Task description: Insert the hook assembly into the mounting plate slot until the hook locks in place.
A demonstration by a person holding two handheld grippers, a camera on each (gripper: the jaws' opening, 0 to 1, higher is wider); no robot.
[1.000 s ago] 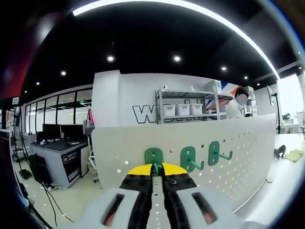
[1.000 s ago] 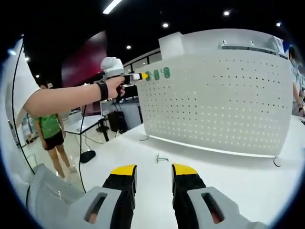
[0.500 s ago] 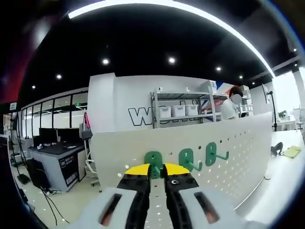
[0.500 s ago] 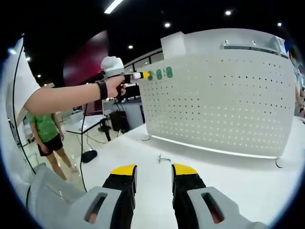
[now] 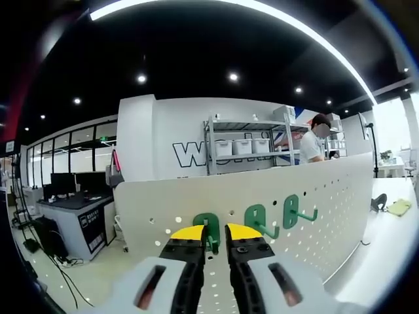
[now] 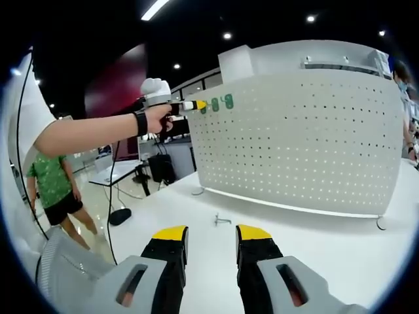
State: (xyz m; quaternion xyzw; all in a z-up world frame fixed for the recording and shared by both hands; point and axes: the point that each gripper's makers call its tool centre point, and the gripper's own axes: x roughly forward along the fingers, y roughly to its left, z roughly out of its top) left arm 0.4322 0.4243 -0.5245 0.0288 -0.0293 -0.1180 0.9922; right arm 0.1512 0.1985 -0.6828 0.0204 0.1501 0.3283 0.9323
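Desk [image 6: 314,229], white and broad, carries the mounting plate [image 6: 308,137], an upright white perforated panel standing on small feet along the desk's far edge. Three green hooks hang in a row near the plate's upper left corner in the right gripper view. In the left gripper view each shows a flat oval base, long axis upright against the plate, with a prong pointing out and turning up at its tip. The left gripper [image 5: 215,231] pinches the leftmost hook assembly [image 5: 208,226] between nearly closed yellow-tipped jaws, at the plate's top edge. The right gripper [image 6: 211,234] hangs over the desk, jaws parted, holding nothing. A small metal piece [image 6: 221,220] lies near the desk's middle.
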